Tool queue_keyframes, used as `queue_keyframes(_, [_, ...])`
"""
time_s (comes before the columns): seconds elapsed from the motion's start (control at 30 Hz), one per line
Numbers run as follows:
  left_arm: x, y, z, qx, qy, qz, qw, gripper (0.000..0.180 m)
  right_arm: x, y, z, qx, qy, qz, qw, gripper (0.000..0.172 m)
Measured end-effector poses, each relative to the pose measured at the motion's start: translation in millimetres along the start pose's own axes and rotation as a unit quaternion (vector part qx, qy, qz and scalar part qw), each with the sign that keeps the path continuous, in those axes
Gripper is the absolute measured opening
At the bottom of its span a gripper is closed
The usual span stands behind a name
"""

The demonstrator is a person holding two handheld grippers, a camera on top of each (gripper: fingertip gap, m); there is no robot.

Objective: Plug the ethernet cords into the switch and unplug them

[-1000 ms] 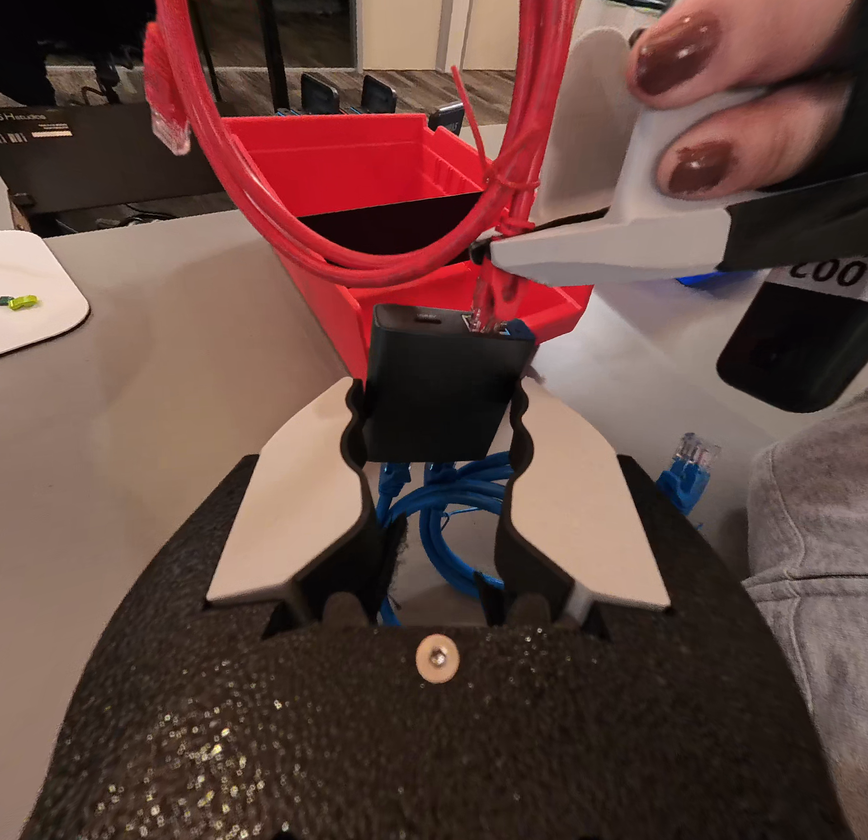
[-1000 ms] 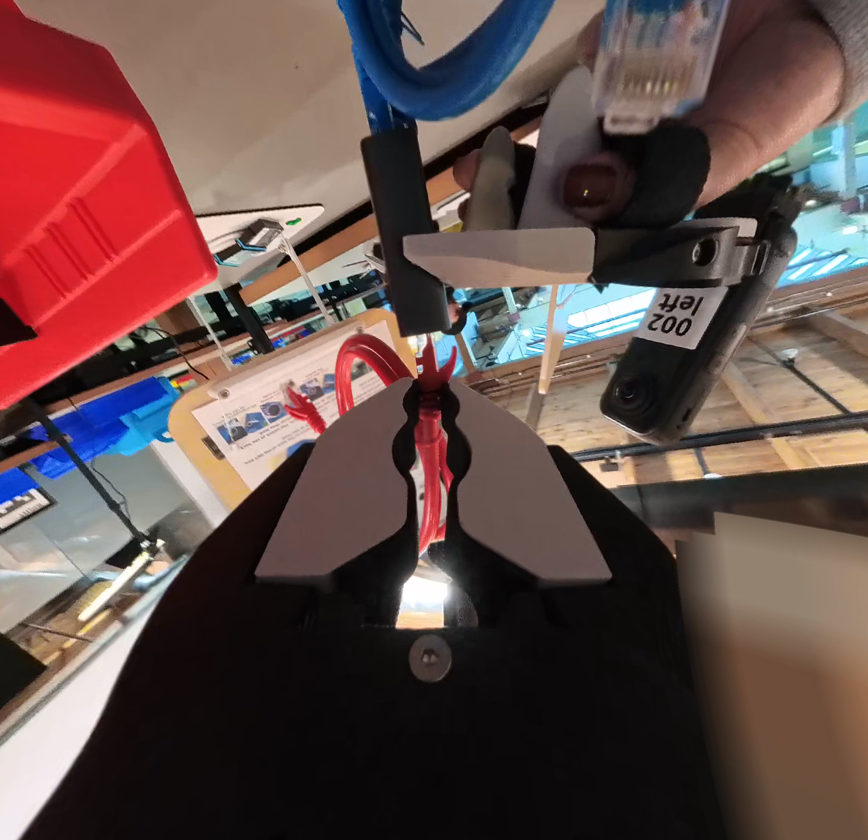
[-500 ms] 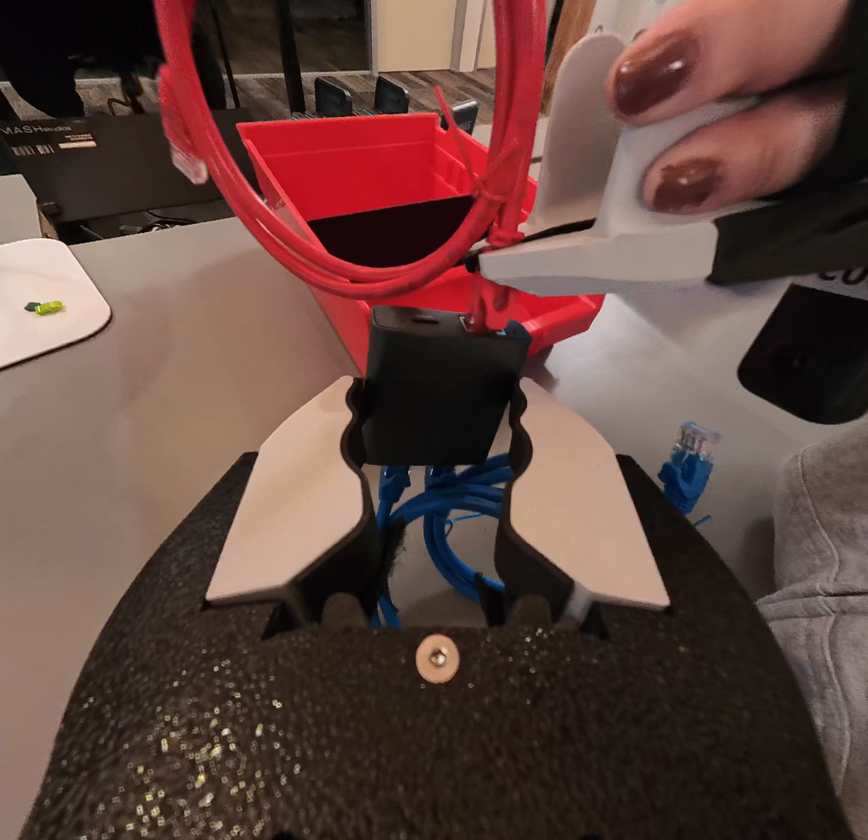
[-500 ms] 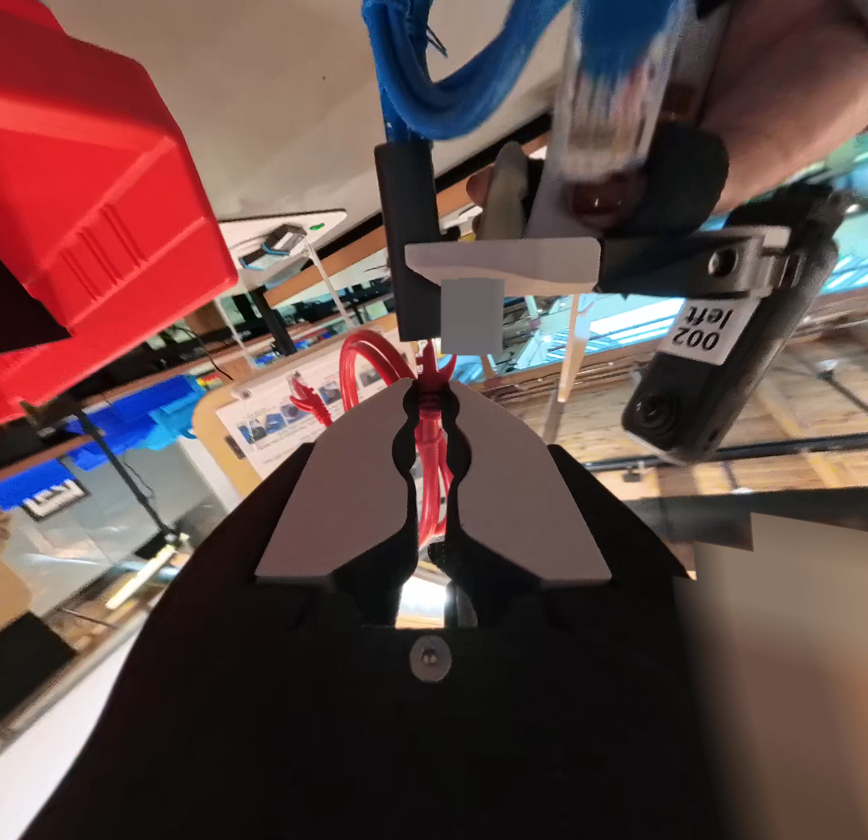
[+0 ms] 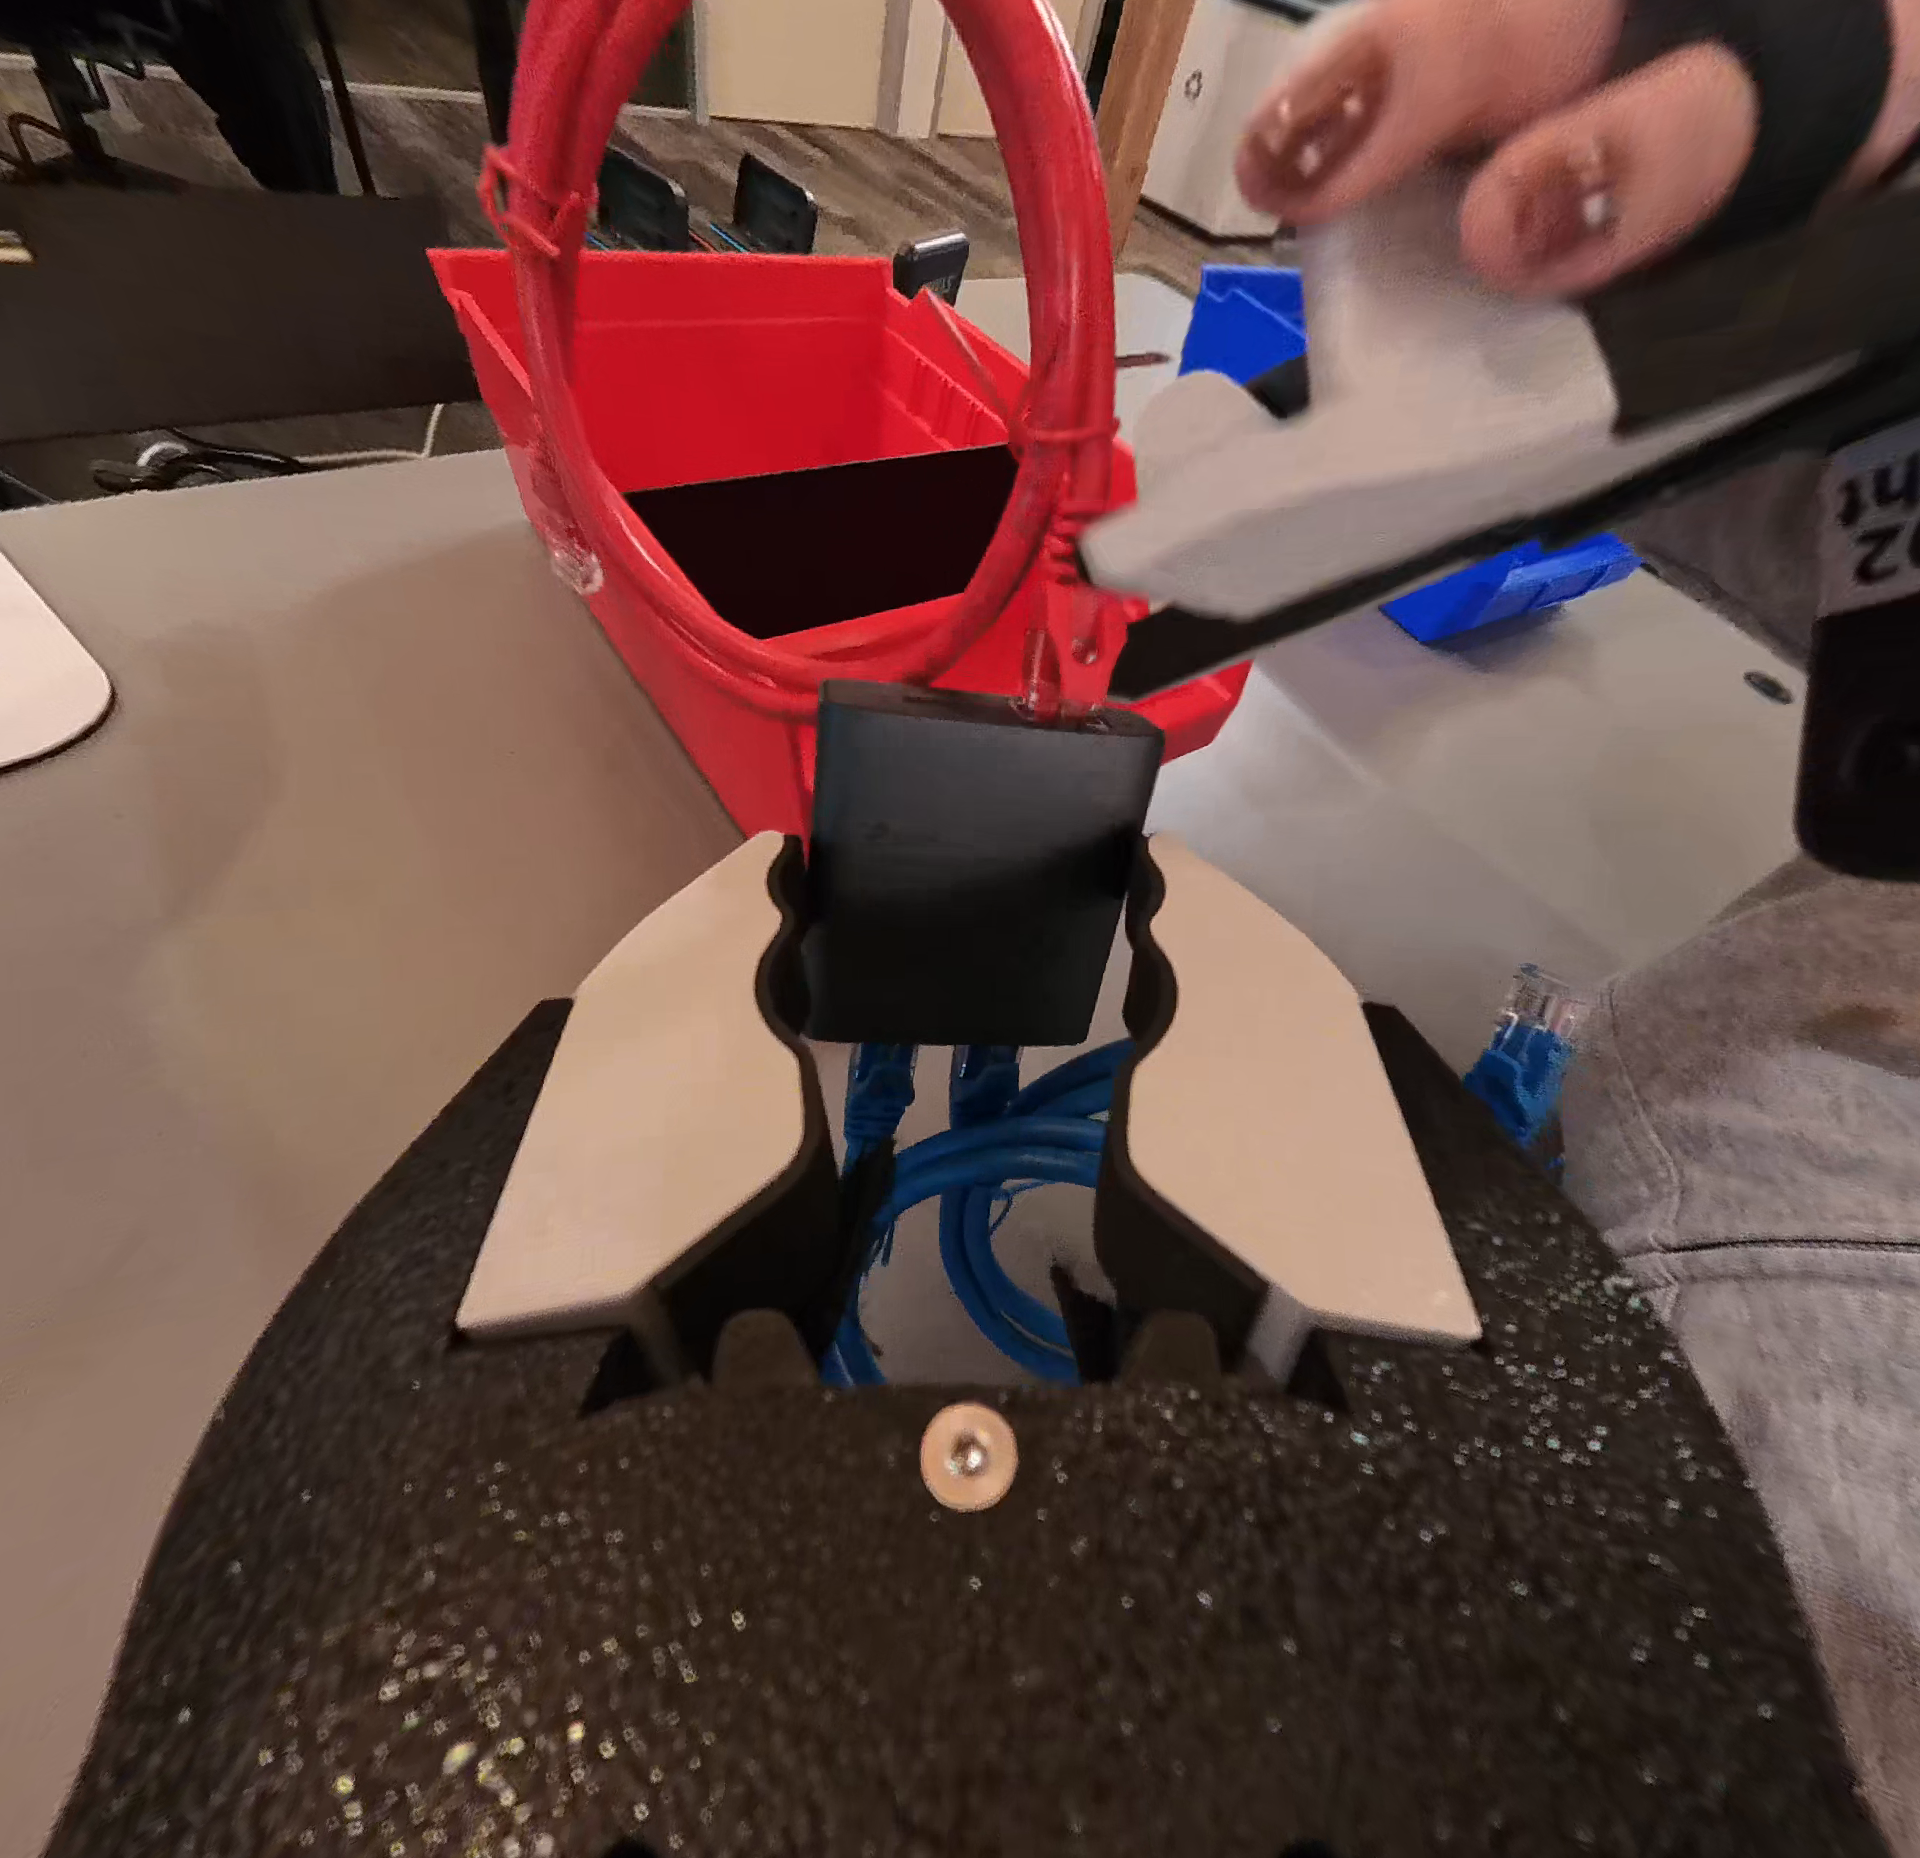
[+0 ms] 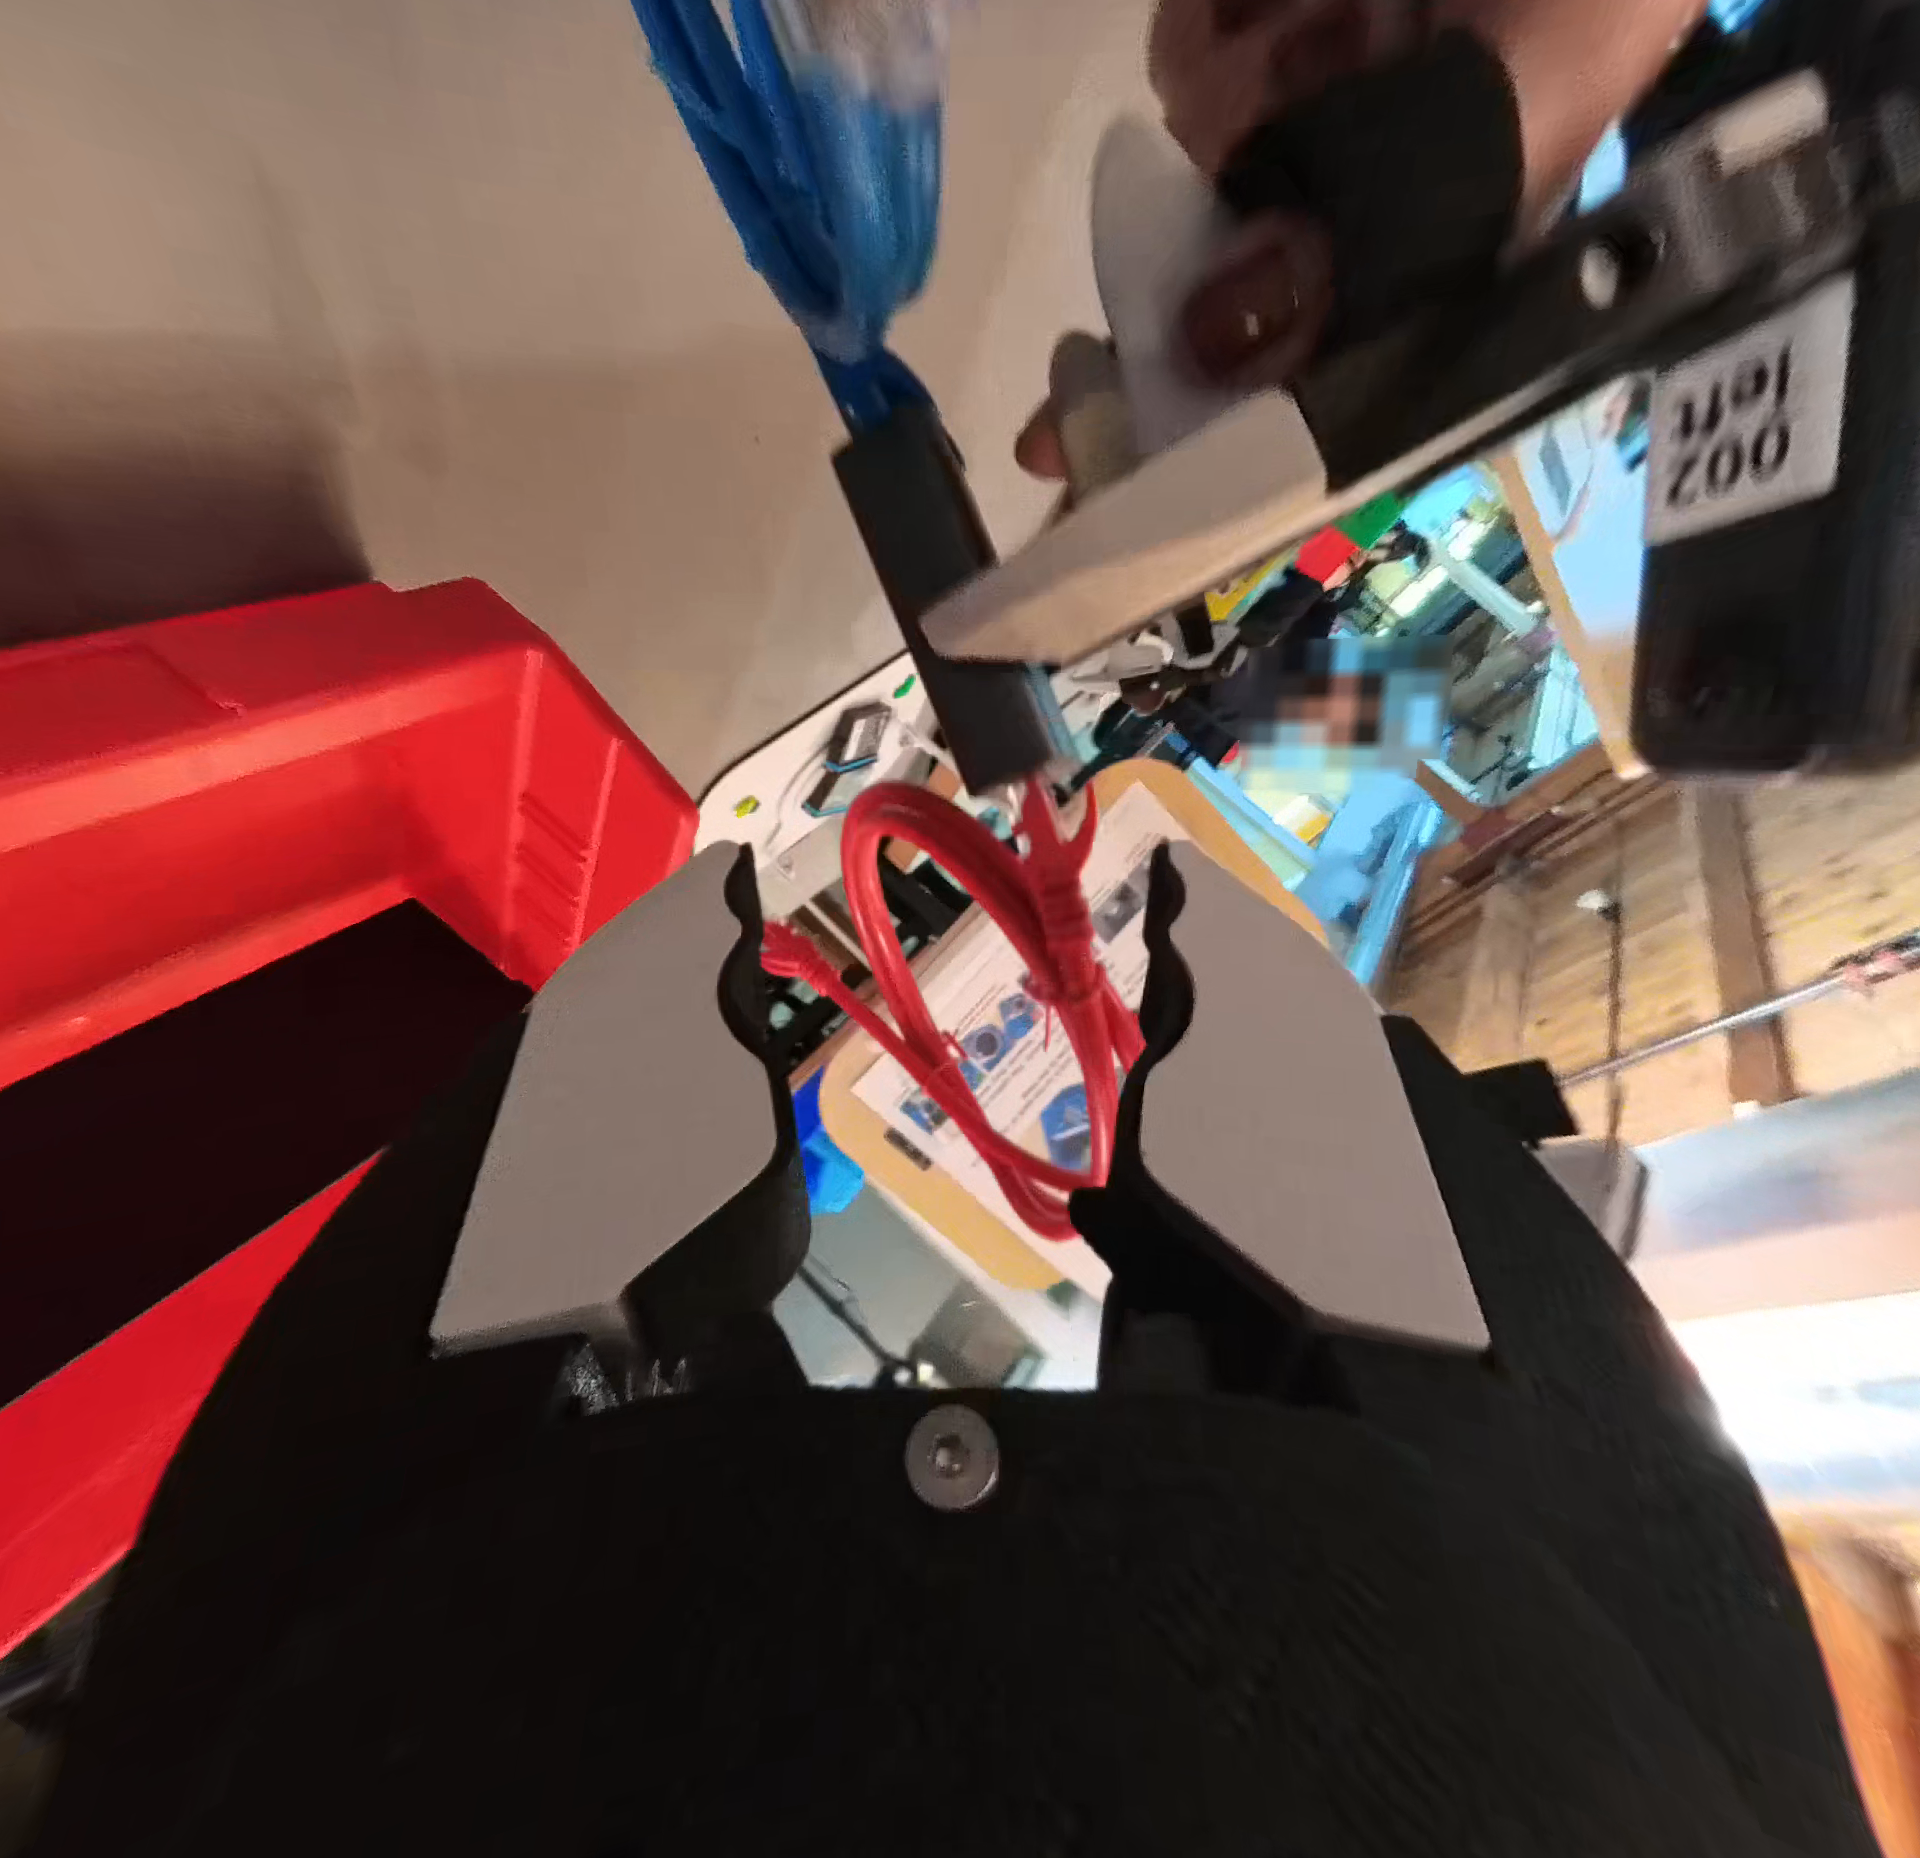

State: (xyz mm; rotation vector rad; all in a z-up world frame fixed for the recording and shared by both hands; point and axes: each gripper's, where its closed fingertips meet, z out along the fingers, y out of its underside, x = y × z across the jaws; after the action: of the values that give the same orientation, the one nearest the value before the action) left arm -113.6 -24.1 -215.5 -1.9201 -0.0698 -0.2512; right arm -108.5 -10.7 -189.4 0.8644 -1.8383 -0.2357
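**Two wrist cameras, one shared switch**

We look forward and down along the left claw (image 5: 961, 935) over the worktop (image 5: 312, 769). Our right view, rolled over, faces back. Both closely share the black switch (image 5: 971, 873) and red cord (image 6: 1060, 935).

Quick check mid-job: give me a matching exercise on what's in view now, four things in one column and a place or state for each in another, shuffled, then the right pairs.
Things:
1. small black box-shaped switch
2. coiled red ethernet cord
3. right gripper
4. loose blue plug with a clear tip

States:
A. fingers spread apart, pressing on nothing
B. lying on the table beside a grey sleeve
C. clamped between the left gripper's fingers
D. one end plugged into the switch's far edge

Pairs: 1-C, 2-D, 3-A, 4-B
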Motion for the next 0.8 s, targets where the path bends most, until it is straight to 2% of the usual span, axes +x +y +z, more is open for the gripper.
queue_keyframes(0.1, [2,0,2,-0.014,0.001,0.002,1.000,0.059,3,-7,4,-0.024,0.035,-0.063,0.997,0.067])
queue_keyframes(0.17, [5,0,3,-0.022,0.008,0.005,1.000,0.059,3,-11,7,-0.023,0.056,-0.093,0.994,0.056])
queue_keyframes(0.27, [14,2,5,-0.038,0.023,0.013,0.999,0.059,2,-18,11,-0.011,0.077,-0.107,0.991,0.040])
queue_keyframes(0.33, [16,5,8,-0.053,0.023,0.024,0.998,0.059,4,-22,10,0.001,0.085,-0.114,0.990,0.023])
queue_keyframes(0.43, [15,5,10,-0.055,0.015,0.030,0.998,0.059,0,-20,11,-0.004,0.082,-0.109,0.991,0.021])
queue_keyframes(0.47, [17,1,9,-0.042,0.024,0.022,0.999,0.060,-2,-19,12,-0.007,0.082,-0.110,0.991,0.020])
queue_keyframes(0.57, [24,-23,-3,0.034,0.052,-0.005,0.998,0.078,-12,-12,14,-0.022,0.076,-0.091,0.993,0.020])
queue_keyframes(0.67, [15,-39,-21,0.084,0.021,-0.004,0.996,0.090,-10,-2,12,-0.044,0.094,-0.070,0.992,0.020])
queue_keyframes(0.8, [8,-57,-54,0.151,-0.024,0.026,0.988,0.091,9,18,4,-0.076,0.136,-0.030,0.987,0.020])
